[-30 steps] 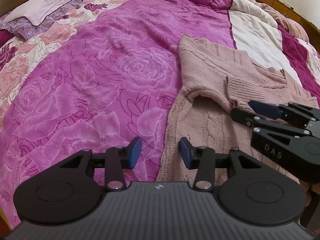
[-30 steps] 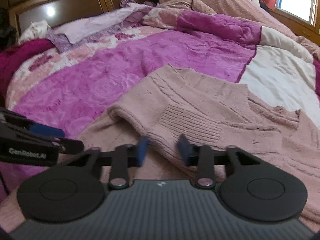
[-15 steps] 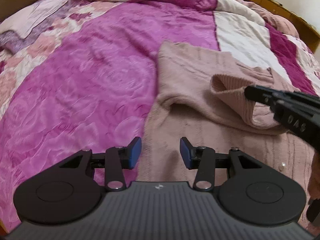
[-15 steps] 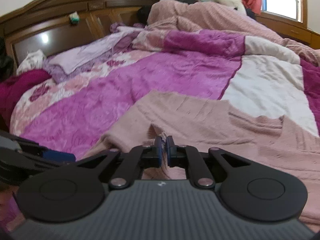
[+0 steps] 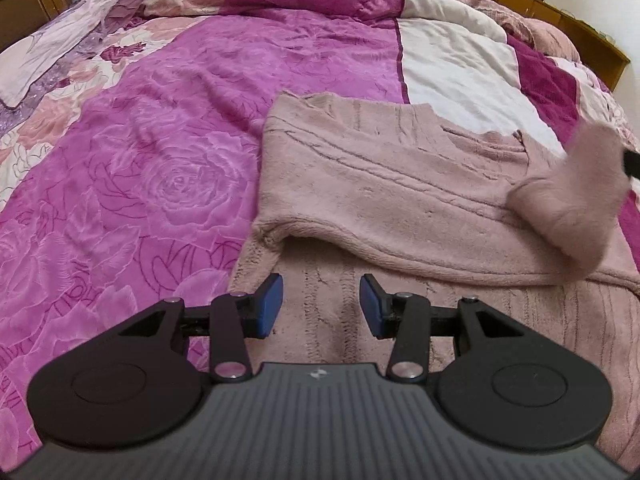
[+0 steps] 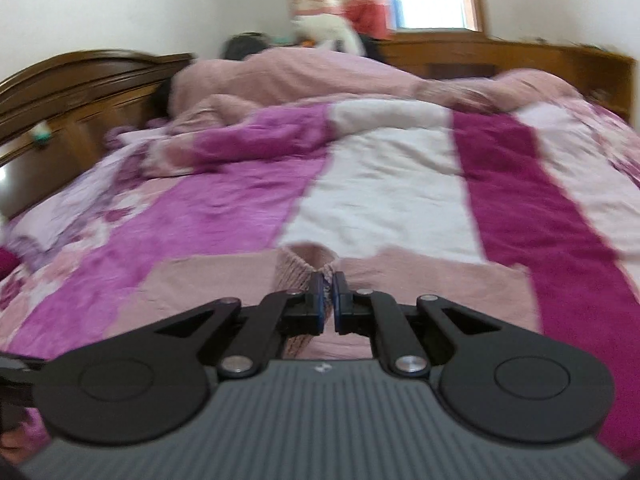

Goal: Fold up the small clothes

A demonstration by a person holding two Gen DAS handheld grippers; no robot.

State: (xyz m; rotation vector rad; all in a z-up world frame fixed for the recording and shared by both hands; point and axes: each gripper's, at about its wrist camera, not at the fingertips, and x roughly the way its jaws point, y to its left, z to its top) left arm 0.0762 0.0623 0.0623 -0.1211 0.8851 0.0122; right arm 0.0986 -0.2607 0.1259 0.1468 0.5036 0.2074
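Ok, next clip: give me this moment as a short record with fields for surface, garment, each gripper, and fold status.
surface: bed with a pink and magenta quilt
garment: pink knit sweater, lying on the quilt, one sleeve laid across its body
left gripper: open, empty, above the sweater's lower part
right gripper: shut on the sleeve cuff; in the left wrist view the cuff is raised off the sweater at the right edge
fold status: sleeve fold under way, sweater body not yet folded
image quality: right wrist view blurred
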